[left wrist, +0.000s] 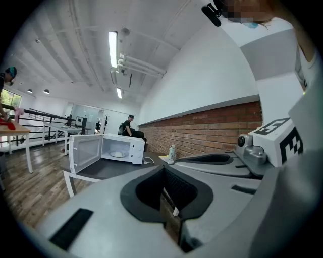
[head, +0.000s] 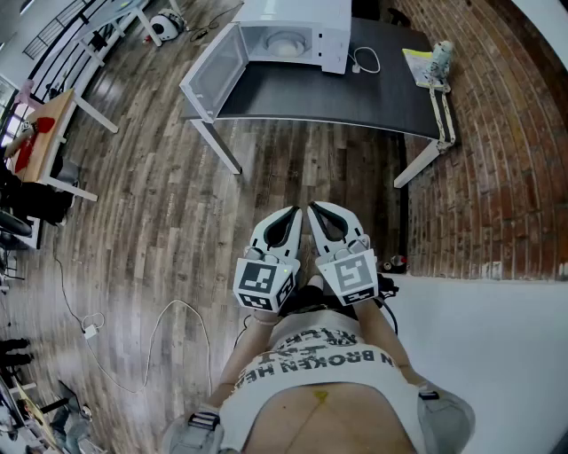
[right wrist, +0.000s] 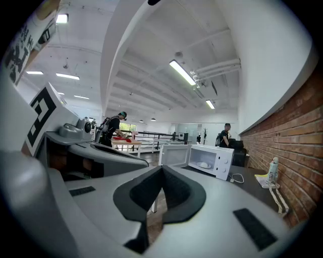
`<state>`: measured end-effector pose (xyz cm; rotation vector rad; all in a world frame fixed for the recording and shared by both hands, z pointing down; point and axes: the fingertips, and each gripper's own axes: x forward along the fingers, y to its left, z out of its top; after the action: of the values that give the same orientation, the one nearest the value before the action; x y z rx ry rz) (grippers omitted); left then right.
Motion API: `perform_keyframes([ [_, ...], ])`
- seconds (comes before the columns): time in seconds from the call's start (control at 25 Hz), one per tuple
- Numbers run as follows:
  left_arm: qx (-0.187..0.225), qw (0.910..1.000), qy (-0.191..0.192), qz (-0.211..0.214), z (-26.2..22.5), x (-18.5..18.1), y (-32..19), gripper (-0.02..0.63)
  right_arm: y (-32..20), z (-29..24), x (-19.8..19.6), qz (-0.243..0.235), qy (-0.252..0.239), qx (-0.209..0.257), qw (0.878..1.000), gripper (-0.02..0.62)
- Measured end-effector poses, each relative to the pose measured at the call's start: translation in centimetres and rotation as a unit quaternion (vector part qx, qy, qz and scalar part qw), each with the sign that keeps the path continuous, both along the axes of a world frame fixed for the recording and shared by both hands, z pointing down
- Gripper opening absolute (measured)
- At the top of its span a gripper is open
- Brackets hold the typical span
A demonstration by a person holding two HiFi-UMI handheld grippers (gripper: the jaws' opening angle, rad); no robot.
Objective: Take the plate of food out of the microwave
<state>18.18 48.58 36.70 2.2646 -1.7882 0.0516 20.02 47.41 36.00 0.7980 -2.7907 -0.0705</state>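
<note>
Wooden flooring (head: 160,195) is running toward a desk (head: 355,93) where the open microwave (head: 306,22) is holding the plate (head: 286,44); left claw (head: 291,215) and right claw (head: 316,212) are hovering closed, empty.

White microwave (head: 293,35), white plate (head: 286,44) inside it, and under them a black-topped table (head: 355,97) on white legs. The floor (head: 151,204) is streaky grey-brown wood planking, and the wall (head: 497,133) is red-brown brick with pale mortar lines. The left gripper (head: 291,215) and right gripper (head: 317,210) are pale grey with black pads, each cube (head: 264,284) patterned in black-and-white squares. The shirt (head: 311,363) is white with black lettering.
</note>
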Motion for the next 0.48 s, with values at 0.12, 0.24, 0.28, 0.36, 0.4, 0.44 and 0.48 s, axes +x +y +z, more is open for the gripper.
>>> perform_keyframes([
  [0.12,0.003,1.0,0.0,0.0,-0.1,0.1,-0.5,0.006,-0.3,-0.3,0.1,-0.008,-0.023,-0.007,1.0,0.008],
  [0.24,0.005,1.0,0.003,-0.001,-0.1,0.3,-0.9,0.006,-0.8,-0.1,0.3,-0.007,-0.027,-0.012,1.0,0.008],
  [0.28,0.006,1.0,0.004,-0.002,-0.1,0.3,-1.0,0.006,-0.9,-0.1,0.3,-0.007,-0.026,-0.012,1.0,0.008],
  [0.36,0.008,1.0,0.005,-0.004,-0.2,0.2,-1.4,0.006,-1.2,0.1,0.3,-0.009,-0.026,-0.014,1.0,0.008],
  [0.4,0.009,0.9999,0.006,-0.005,-0.1,0.2,-1.5,0.006,-1.4,0.1,0.2,-0.009,-0.027,-0.016,0.999,0.008],
  [0.44,0.009,0.9999,0.007,-0.006,-0.1,0.1,-1.7,0.006,-1.6,0.3,0.2,-0.008,-0.029,-0.018,0.999,0.008],
  [0.48,0.01,0.9999,0.008,-0.007,-0.1,-0.1,-1.8,0.006,-1.9,0.4,0.0,-0.008,-0.03,-0.021,0.999,0.008],
])
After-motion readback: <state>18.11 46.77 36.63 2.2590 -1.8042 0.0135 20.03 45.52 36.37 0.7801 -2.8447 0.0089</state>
